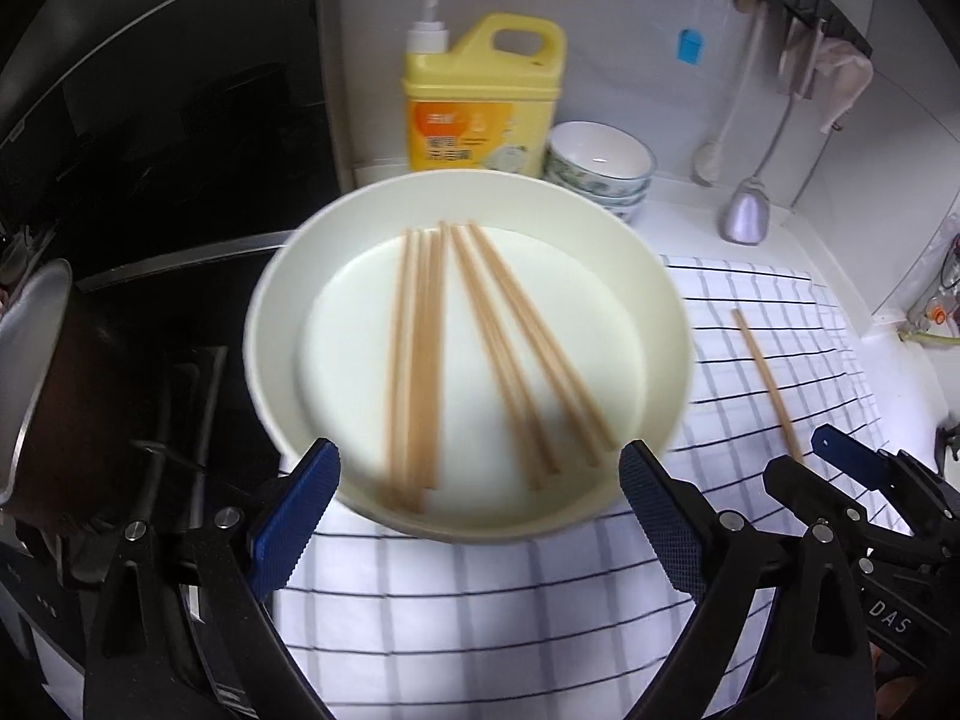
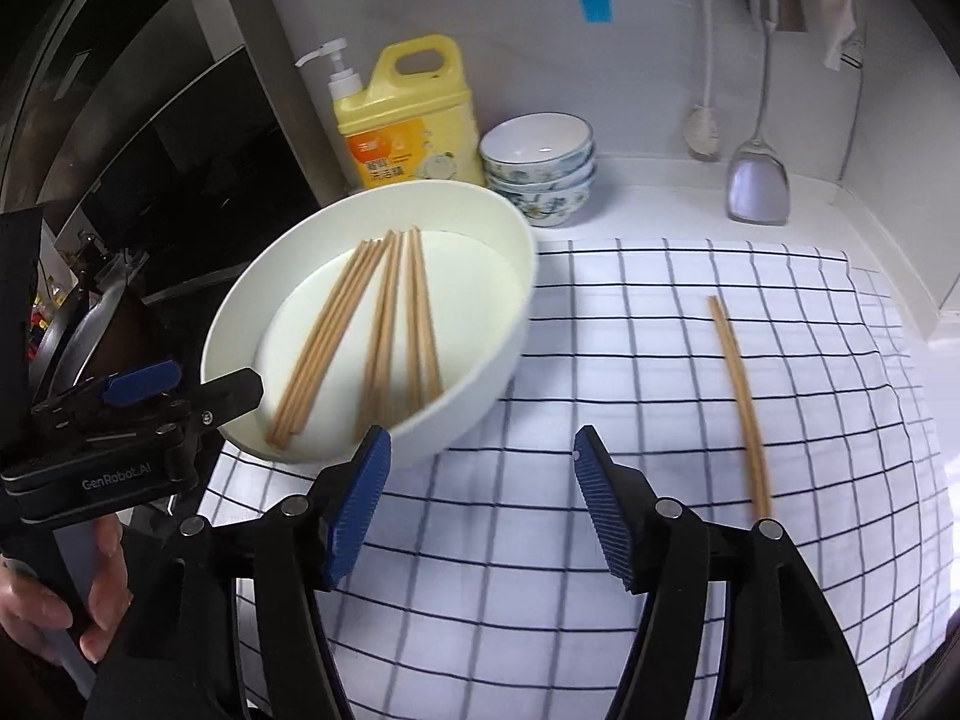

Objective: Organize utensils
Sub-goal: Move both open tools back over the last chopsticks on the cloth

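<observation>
A white cloth with a dark blue grid (image 2: pixel 600 540) covered the white counter (image 2: pixel 660 180), beside a black stove area (image 1: pixel 180 120) on the left. On the cloth's left part sat a wide cream bowl (image 1: pixel 660 324), and in it lay a loose bundle of wooden chopsticks (image 1: pixel 480 354), fanned into about three groups with their near ends against the bowl's near wall. A separate pair of chopsticks (image 2: pixel 741 402) lay flat on the cloth, well apart from the bowl on its right.

Behind the bowl stood a yellow dish-soap jug with a white pump (image 2: pixel 408 120), and just beside it a stack of small floral bowls (image 2: pixel 540 168). Farther right a metal spatula (image 2: pixel 757 180) hung against the wall.

The left gripper (image 1: pixel 480 480) hung in front of the bowl's near rim, its blue pads (image 1: pixel 297 516) spread wide with nothing gripped. The right gripper (image 2: pixel 480 450) hovered over the cloth between the bowl and the loose pair, fingers parted and empty. A hand (image 2: pixel 72 594) gripped the left gripper's handle.
</observation>
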